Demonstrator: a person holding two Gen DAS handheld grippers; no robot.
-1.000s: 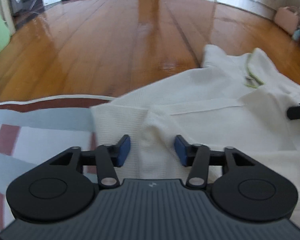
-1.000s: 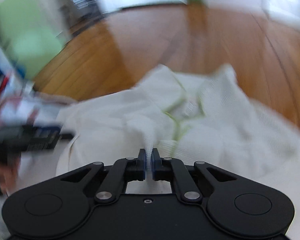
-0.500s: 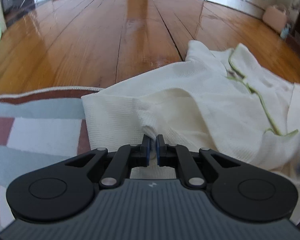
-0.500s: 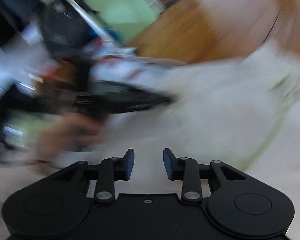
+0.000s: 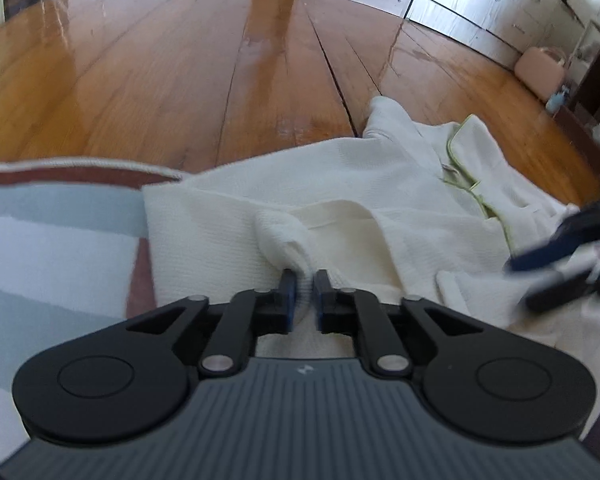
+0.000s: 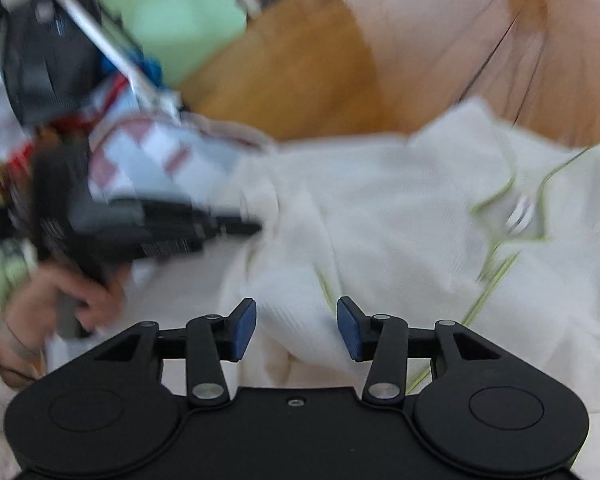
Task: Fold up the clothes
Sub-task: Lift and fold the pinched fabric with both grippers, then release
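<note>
A cream-white waffle-knit garment with lime-green piping [image 5: 380, 184] is spread partly on a striped grey, white and maroon rug [image 5: 52, 232] and partly on the glossy wooden floor [image 5: 220, 60]. A bunched ridge of its cloth is clamped in the left hand-held gripper [image 5: 304, 284]. The right hand-held gripper [image 6: 296, 328] is held apart over the fabric, gripping nothing. If pulled one-handed, the thin pinch could slip, or the garment could be dragged into creases.

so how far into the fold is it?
Early. Done: little, the white shirt lies rumpled, half on the striped rug, half on the wood floor, no clean fold showing. In hand: left tongs pinch a bunched edge of it. Right tongs are open over the cloth, gripping nothing. Left: essentially every fold.
</note>
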